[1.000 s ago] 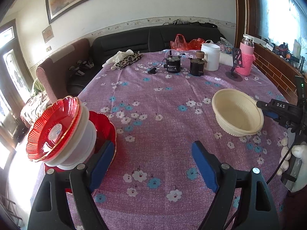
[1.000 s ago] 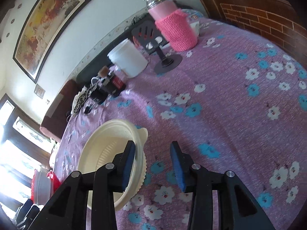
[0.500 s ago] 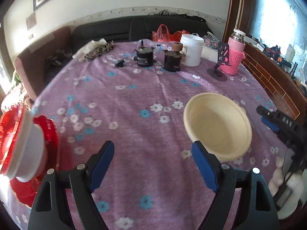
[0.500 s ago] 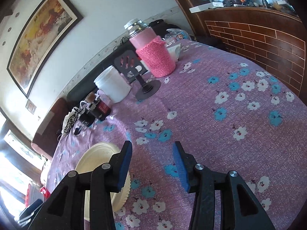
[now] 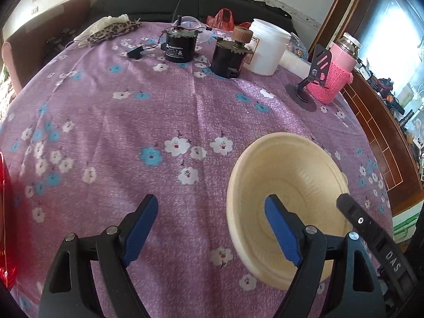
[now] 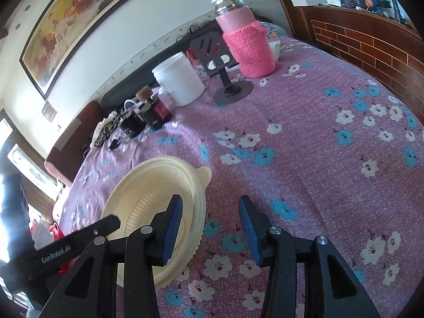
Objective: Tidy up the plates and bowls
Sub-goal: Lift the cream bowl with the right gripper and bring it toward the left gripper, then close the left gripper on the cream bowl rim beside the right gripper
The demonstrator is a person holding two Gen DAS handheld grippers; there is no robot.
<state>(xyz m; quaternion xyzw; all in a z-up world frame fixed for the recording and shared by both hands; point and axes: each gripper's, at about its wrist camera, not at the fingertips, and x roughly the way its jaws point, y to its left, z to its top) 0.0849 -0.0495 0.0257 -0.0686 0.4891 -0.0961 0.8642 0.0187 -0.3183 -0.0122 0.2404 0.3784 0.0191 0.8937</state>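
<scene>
Cream bowl (image 5: 286, 185) alone on worktop (image 5: 159, 111), not yet stacked. Left gripper (image 5: 212, 228) jaws wide apart astride bowl's near rim; right gripper (image 6: 209, 225) beside bowl, jaws apart, empty.

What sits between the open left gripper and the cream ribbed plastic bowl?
Nothing visible. The left gripper is already at the cream ribbed plastic bowl, one finger over its inside, only bare purple floral tablecloth beside it.
</scene>
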